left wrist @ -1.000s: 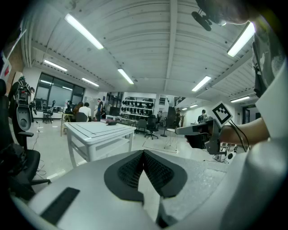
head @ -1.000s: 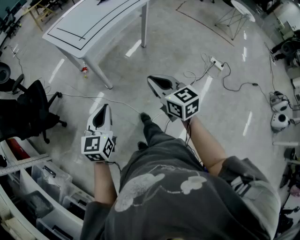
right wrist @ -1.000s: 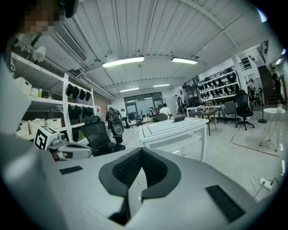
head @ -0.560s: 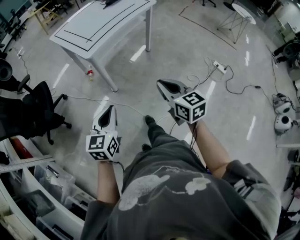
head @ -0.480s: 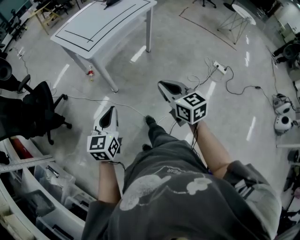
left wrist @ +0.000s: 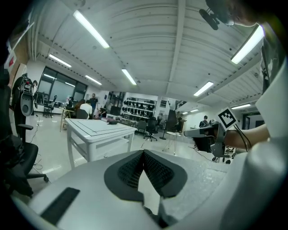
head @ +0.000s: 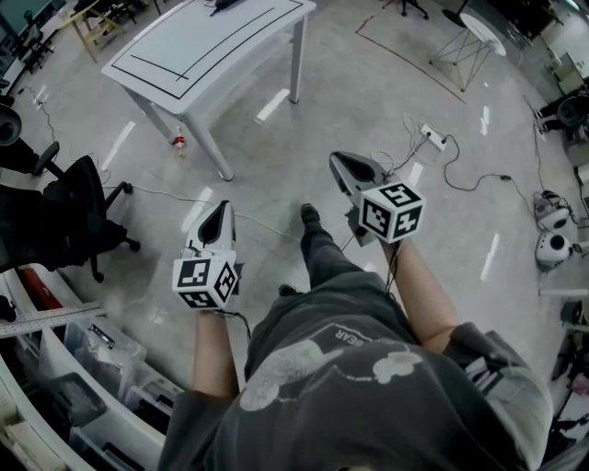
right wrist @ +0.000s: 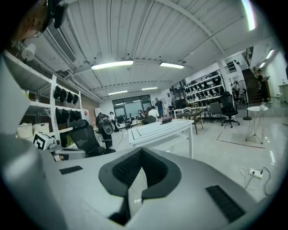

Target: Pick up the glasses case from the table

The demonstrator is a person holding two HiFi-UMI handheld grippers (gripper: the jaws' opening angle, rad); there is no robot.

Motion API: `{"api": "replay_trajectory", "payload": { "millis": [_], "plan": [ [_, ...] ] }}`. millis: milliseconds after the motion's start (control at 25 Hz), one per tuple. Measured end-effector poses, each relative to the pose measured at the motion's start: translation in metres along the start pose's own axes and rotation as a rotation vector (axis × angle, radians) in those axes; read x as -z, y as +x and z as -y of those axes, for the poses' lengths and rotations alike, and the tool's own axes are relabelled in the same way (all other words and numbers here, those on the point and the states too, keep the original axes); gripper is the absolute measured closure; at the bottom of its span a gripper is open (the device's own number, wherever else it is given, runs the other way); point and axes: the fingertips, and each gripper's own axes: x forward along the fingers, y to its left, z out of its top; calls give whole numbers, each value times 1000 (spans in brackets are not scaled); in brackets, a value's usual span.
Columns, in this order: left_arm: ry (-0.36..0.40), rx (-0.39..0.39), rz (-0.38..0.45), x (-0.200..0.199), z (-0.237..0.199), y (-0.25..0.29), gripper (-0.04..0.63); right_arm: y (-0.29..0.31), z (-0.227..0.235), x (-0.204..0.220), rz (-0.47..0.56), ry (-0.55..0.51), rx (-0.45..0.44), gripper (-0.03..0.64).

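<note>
The glasses case is a small dark thing at the far end of the white table, at the head view's top edge. It also shows on the table in the left gripper view and the right gripper view. Both grippers hang over the floor, well short of the table, and point towards it. My left gripper is shut with nothing in it, its pads meeting at the tip. My right gripper is also shut and holds nothing.
A black office chair stands to the left and clear storage bins line the lower left. A power strip with cables lies on the floor to the right. A small bottle sits by a table leg. The person's foot steps forward.
The person has stepped towards the table, which now sits a little nearer in the head view. The right gripper has shifted right with the body. Both grippers stay shut.
</note>
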Motion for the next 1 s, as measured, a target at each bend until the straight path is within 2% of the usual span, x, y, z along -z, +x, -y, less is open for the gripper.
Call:
{"api": "replay_trajectory", "payload": {
  "millis": [160, 400, 600, 800, 1000],
  "plan": [
    [6, -7, -20, -3, -11, 20, 592, 21, 16, -8, 1, -4, -9, 617],
    [3, -36, -64, -11, -33, 80, 592, 66, 76, -18, -12, 46, 3, 617],
    [-12, -86, -106, -21, -54, 152, 592, 126, 138, -26, -52, 97, -25, 617],
    [-7, -137, -141, -40, -66, 230, 592, 186, 195, -54, -86, 80, -92, 617],
    [-8, -167, -135, -65, -64, 300, 592, 234, 255, -85, -90, 92, -130, 617]
  ]
}}
